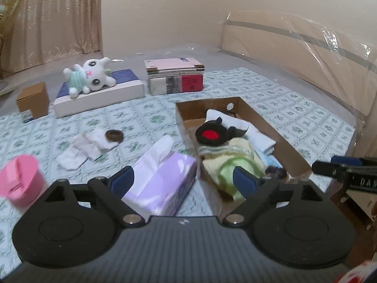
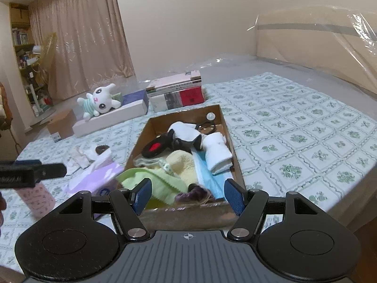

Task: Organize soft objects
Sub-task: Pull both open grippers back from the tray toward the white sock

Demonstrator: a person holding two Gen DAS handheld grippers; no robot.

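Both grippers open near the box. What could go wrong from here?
1. The green cloth hangs over the cardboard box's near-left rim; it may slip out.
2. The tissue box sits under the open left gripper; reaching for the white socks beyond could knock it.

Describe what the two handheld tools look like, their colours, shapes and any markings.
Both the left tool and the right tool are black, with two round discs, silver pivot bolts, a ribbed grey top bearing a small crosshair mark, and blue textured pads.
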